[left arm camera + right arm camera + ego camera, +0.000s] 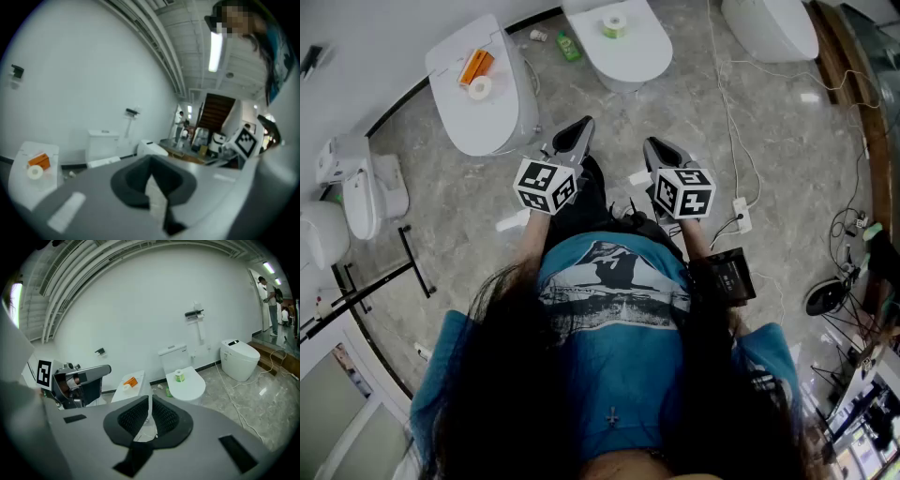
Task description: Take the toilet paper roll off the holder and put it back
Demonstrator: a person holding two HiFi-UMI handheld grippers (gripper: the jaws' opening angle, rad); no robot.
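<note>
A toilet paper roll with a green band [615,25] [179,376] stands on the closed lid of the middle toilet [628,56]. A plain white roll [480,87] [34,172] lies beside an orange pack [474,66] on the left toilet's lid. A dark holder [194,314] is fixed high on the white wall, with a smaller one [99,351] further left. My left gripper [577,136] [151,164] and right gripper [661,150] [150,399] hang side by side over the floor, well short of the toilets. Both are shut with nothing between the jaws.
A third toilet [769,28] stands at the right. White cables and a power strip [741,214] lie on the marble floor. A green bottle [568,45] lies between the toilets. A white fixture [361,183] and a black rack [375,281] stand at the left.
</note>
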